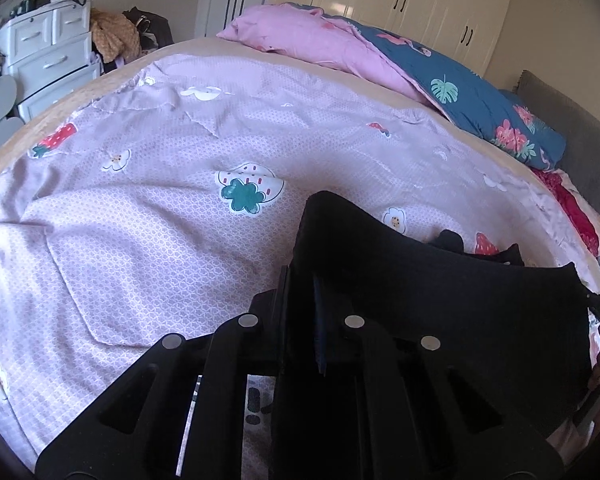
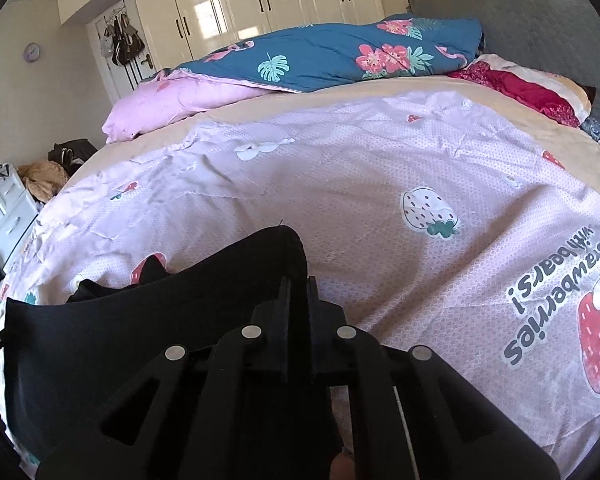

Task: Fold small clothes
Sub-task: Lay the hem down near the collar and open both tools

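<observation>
The left gripper point(image 1: 300, 280) has its jaws closed tight on one corner of a black cloth point(image 1: 440, 300), and the right gripper point(image 2: 298, 284) has its jaws closed tight on the other corner. The cloth hangs stretched between them, just above the bed point(image 2: 380, 168) with its pale purple strawberry sheet point(image 1: 160, 220). A pink and blue quilt point(image 2: 320, 56) lies bunched up at the far side.

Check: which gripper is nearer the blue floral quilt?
Right. The right gripper holds the black garment's end nearer the blue floral quilt; the left gripper holds the opposite end.
</observation>
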